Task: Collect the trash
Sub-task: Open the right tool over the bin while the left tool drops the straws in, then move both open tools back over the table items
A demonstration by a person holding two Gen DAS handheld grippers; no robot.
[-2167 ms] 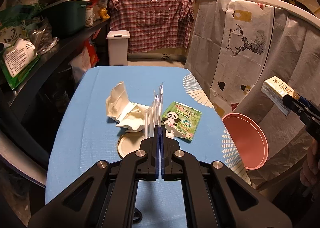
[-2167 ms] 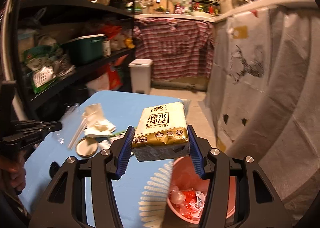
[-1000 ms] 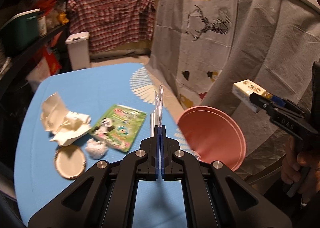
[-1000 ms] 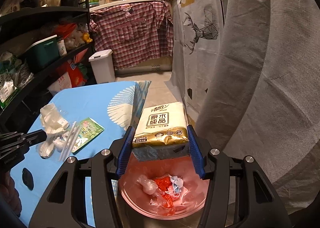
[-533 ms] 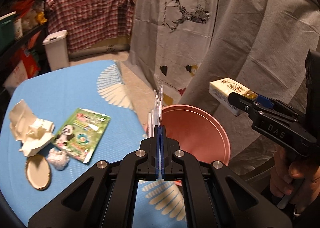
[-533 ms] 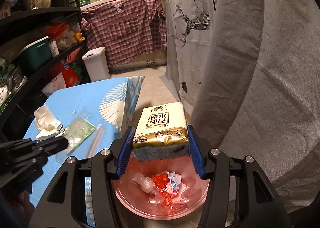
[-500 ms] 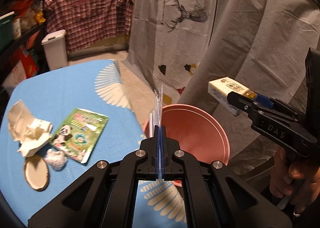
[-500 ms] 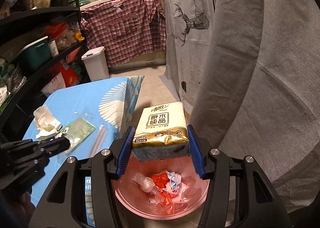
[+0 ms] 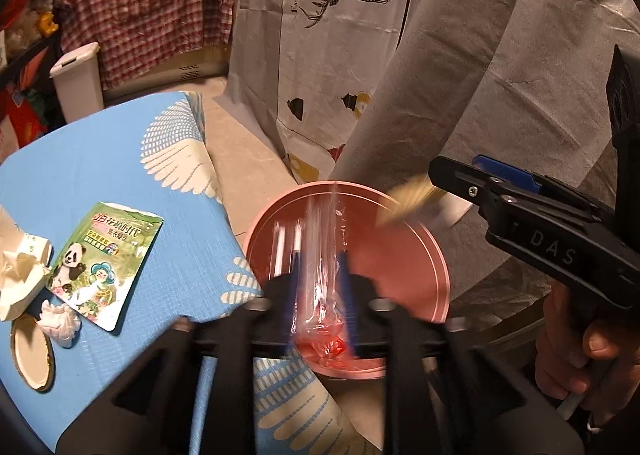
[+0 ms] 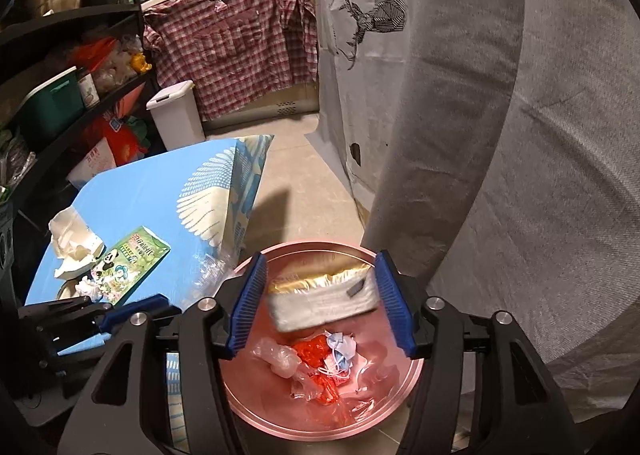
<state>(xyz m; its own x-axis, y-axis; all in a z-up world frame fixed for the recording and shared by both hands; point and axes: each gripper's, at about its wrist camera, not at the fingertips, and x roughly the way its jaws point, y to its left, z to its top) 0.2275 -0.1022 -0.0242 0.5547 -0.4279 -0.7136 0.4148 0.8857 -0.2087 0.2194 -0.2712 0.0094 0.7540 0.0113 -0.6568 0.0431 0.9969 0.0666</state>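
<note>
A pink bin (image 9: 400, 255) stands on the floor beside the blue table (image 9: 100, 175); it also shows in the right wrist view (image 10: 400, 395), with red and clear wrappers inside. My left gripper (image 9: 320, 275) is open above the bin, and a clear plastic wrapper (image 9: 320, 239) is dropping from between its fingers. My right gripper (image 10: 322, 303) is open over the bin, and the tissue pack (image 10: 324, 299) is falling, blurred, between its blue pads. In the left wrist view the pack (image 9: 408, 199) is a blurred streak.
On the table lie a green panda packet (image 9: 104, 259), crumpled white paper (image 9: 20, 279), a small white wad (image 9: 60, 323) and a round lid (image 9: 32, 355). A grey and deer-print cloth (image 9: 460, 55) hangs behind the bin. A white pedal bin (image 10: 176, 115) stands by the shelves.
Both grippers have opened. The tissue pack has left the right gripper and drops toward the bin. The plastic wrapper has slipped out of the left gripper, which moved over the bin.
</note>
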